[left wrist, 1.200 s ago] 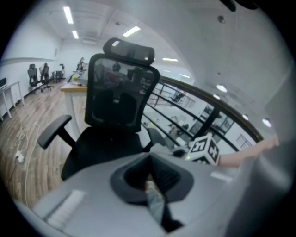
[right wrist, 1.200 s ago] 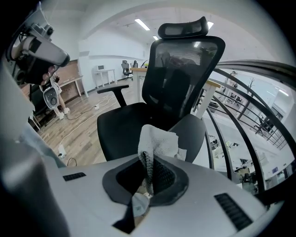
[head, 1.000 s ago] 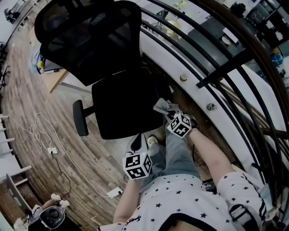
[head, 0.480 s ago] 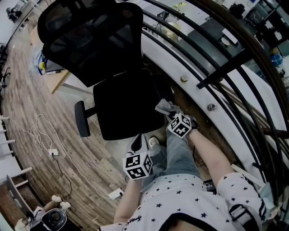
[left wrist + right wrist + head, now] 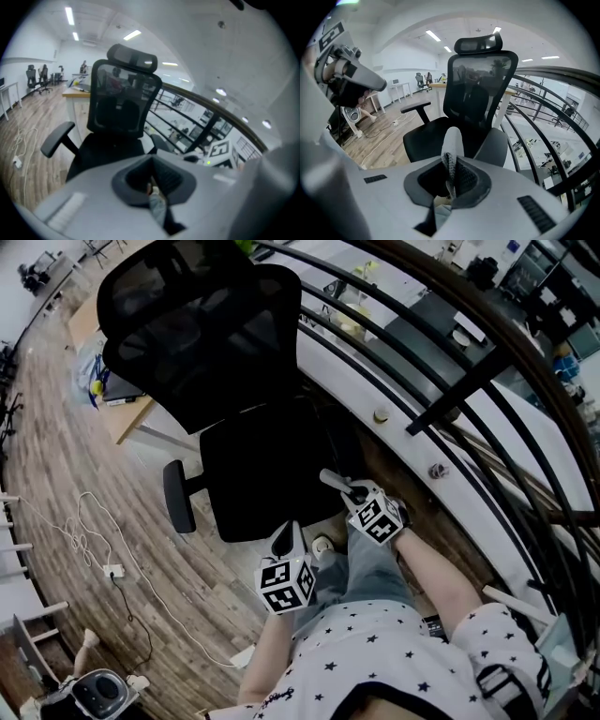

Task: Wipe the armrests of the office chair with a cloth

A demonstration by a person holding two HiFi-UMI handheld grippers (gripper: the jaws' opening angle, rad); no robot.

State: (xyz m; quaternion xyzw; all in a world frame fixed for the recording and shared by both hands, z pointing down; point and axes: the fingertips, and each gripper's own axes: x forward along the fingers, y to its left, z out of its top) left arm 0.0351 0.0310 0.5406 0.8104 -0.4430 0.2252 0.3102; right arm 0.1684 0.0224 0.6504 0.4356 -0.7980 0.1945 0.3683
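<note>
The black office chair [image 5: 262, 470] stands just ahead of me, its mesh back [image 5: 202, 324] at the top. Its left armrest [image 5: 178, 495] sticks out over the wooden floor. In the right gripper view a grey-looking right armrest [image 5: 493, 146] lies just beyond the jaws, and the left armrest [image 5: 416, 107] is farther off. My right gripper [image 5: 336, 482] hangs at the seat's right front corner, shut on a textured grey cloth [image 5: 449, 171]. My left gripper [image 5: 284, 540] sits lower at the seat's front edge, jaws together, nothing seen between them.
A curved white ledge [image 5: 375, 381] and black railing bars [image 5: 450, 381] run close along the chair's right side. A white cable and plug [image 5: 105, 563] lie on the floor at left. A wooden desk [image 5: 122, 413] stands behind the chair. My own shoe [image 5: 323, 545] is below the seat.
The right gripper has dropped slightly toward me, and less of the cloth shows, no longer spread on the seat corner. The view shifted a little. The left gripper has barely moved.
</note>
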